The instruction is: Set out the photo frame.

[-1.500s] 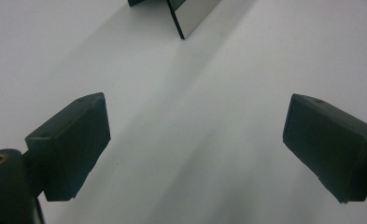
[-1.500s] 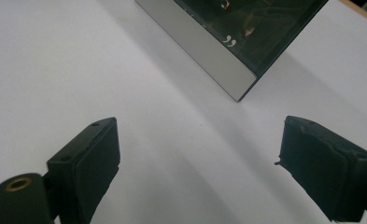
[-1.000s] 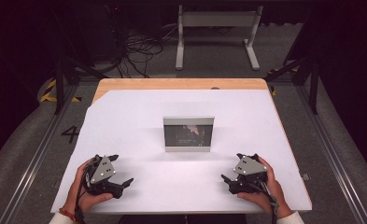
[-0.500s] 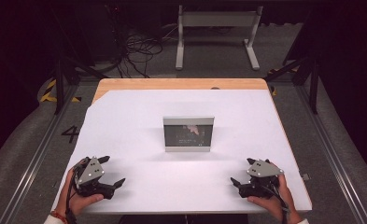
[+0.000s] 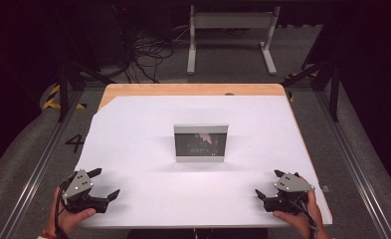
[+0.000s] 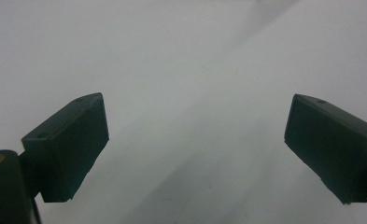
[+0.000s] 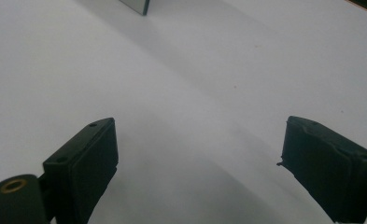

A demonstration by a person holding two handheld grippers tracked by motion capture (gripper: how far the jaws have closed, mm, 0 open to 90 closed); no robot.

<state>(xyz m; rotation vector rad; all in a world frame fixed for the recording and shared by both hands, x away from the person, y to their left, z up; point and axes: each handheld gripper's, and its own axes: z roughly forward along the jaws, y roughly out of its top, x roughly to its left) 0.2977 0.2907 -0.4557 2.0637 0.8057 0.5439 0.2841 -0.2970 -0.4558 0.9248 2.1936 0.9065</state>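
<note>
The left hand-held gripper (image 5: 105,183) rests at the near left corner of the desk (image 5: 143,129), its jaws spread wide with only bare white surface between them. The right hand-held gripper (image 5: 267,185) sits at the near right corner, jaws likewise spread and holding nothing. The small picture frame (image 5: 201,142) stands upright ahead of both, well apart from each, roughly midway between them; its lower corner shows at the top of the right gripper view (image 7: 138,5).
</note>
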